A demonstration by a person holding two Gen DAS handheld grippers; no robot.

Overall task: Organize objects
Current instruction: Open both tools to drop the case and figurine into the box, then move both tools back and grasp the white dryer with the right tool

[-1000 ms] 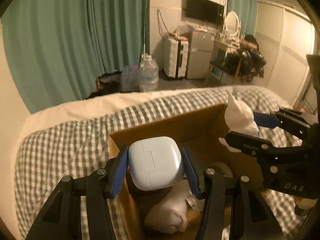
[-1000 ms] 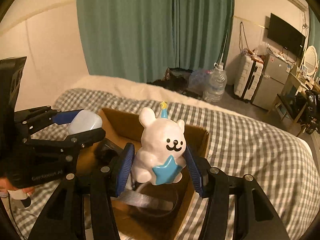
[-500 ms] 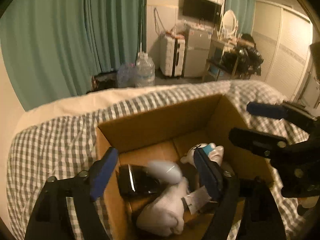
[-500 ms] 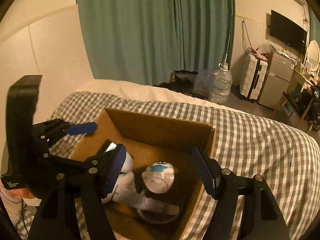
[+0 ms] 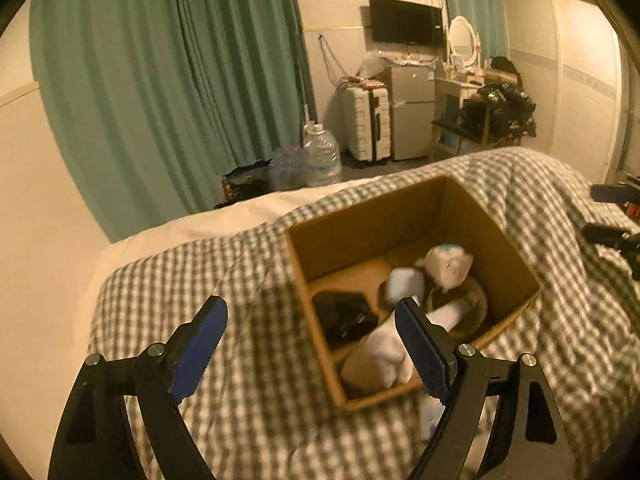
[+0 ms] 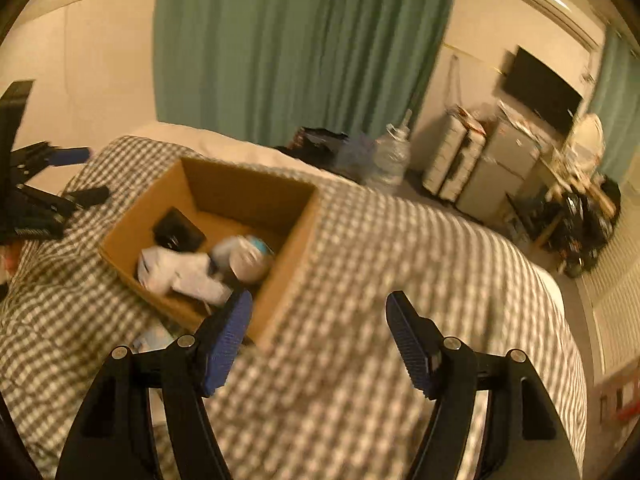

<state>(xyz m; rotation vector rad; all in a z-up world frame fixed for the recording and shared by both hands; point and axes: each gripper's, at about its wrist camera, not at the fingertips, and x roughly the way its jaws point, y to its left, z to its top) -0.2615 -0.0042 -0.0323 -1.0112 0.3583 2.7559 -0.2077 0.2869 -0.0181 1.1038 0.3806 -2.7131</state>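
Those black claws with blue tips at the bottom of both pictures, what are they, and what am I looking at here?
They are handheld grippers: a person holds one in each hand, and a wide-angle camera on each looks forward along its two fingers. One picture is from the left gripper, the other from the right gripper. Both are open and hold nothing. Below them is a bed with a checked blanket. On it sits an open cardboard box. In the box lie a white bear figure, a small pale case, something black and white cloth; motion blur hides finer detail.
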